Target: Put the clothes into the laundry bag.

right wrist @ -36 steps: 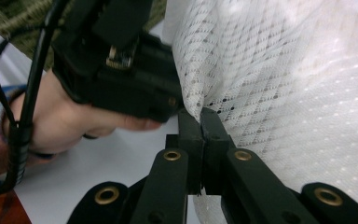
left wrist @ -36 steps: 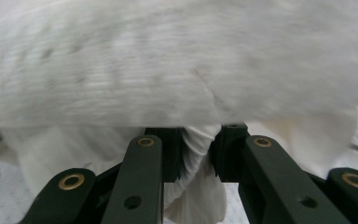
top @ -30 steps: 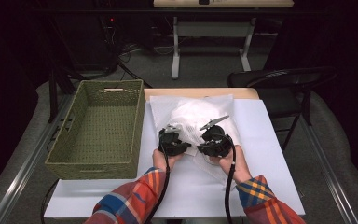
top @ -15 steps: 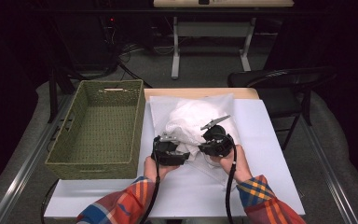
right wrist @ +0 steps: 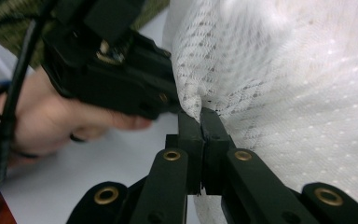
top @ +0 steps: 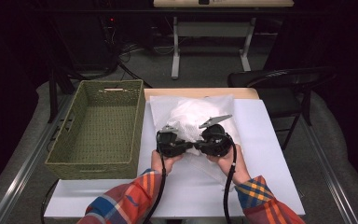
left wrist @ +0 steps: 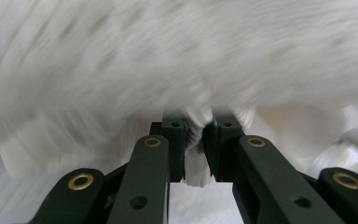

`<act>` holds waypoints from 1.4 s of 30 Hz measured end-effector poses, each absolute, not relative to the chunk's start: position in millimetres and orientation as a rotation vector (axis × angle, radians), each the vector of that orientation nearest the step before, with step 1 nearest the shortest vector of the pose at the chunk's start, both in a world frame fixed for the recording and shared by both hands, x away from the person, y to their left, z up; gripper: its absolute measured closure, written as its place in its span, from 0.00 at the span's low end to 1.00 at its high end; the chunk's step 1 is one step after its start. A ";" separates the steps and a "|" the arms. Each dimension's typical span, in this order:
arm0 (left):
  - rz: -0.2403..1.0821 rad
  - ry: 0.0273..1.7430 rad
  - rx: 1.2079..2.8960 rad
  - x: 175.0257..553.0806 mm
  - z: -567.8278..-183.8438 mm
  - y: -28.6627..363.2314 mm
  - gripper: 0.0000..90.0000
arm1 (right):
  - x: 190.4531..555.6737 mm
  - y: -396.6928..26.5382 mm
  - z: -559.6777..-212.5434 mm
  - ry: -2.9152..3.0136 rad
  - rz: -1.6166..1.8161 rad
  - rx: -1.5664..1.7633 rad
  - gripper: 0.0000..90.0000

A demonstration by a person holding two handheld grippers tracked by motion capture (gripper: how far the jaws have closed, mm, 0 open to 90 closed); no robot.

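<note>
Two grippers, side by side at the near edge of a white lace garment (top: pixel 193 122), each pinched on its hem — apparently to take the cloth at two neighbouring points so it can be lifted or spread without bunching. Left gripper (left wrist: pixel 197 140): jaws just drawn in, now nipped on a thin fold of the white fabric, a tuft pressed between the pads. Right gripper (right wrist: pixel 201 122): jaws clamped tight on the scalloped lace edge, pads meeting with only the thin trim between them. Garment heaped in a loose mound on the white table top (top: pixel 270 154), a little beyond the hands and right of the woven basket (top: pixel 98 128), touching nothing but the table and a clear plastic sheet (top: pixel 161 107) beneath it. Fabric soft, light, openwork — a net of small dots across the body, a denser looped pattern along the border; limp enough to sag and crease wherever unsupported. Basket stiff by contrast: olive-green wicker, rectangular, straight-walled, with a handle slot in the far end, probably the destination. Plaid sleeves (top: pixel 130 205) low at the near edge of the table.
</note>
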State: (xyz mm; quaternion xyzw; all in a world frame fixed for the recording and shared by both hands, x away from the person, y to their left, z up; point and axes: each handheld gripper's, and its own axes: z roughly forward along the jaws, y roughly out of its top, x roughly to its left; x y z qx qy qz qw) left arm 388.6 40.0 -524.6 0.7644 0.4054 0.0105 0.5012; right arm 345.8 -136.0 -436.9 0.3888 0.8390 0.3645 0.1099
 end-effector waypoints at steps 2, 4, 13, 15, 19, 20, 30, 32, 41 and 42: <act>0.033 0.959 1.860 389.9 -523.8 31.9 0.88 | 344.0 -138.6 -430.7 2.441 1.100 1.148 1.00; 0.025 0.970 1.886 393.3 -533.1 25.4 0.87 | 347.1 -143.4 -433.4 2.445 1.087 1.175 0.99; 0.027 0.952 2.052 386.7 -547.2 35.6 0.52 | 361.5 -152.6 -460.4 2.489 0.900 1.253 0.99; 0.067 0.948 2.076 378.0 -543.6 46.4 0.44 | 360.3 -151.9 -458.3 2.489 0.892 1.244 0.99; 0.087 0.983 2.103 364.0 -543.8 70.4 0.39 | 359.8 -149.7 -457.9 2.497 0.881 1.244 0.99; 0.116 1.003 2.112 361.0 -544.1 75.5 0.39 | 359.6 -149.1 -457.8 2.503 0.876 1.239 0.98; 0.275 1.114 2.138 358.5 -549.5 82.0 0.42 | 359.2 -147.3 -458.2 2.509 0.876 1.232 0.98; 0.296 1.142 2.124 362.6 -552.1 80.7 0.42 | 358.8 -147.1 -458.3 2.510 0.878 1.240 0.98; 0.398 1.266 2.071 382.1 -557.2 77.3 0.52 | 359.2 -146.6 -458.8 2.524 0.890 1.230 0.98; 0.391 1.259 2.089 384.0 -556.8 77.4 0.53 | 359.1 -146.5 -459.0 2.525 0.889 1.227 0.98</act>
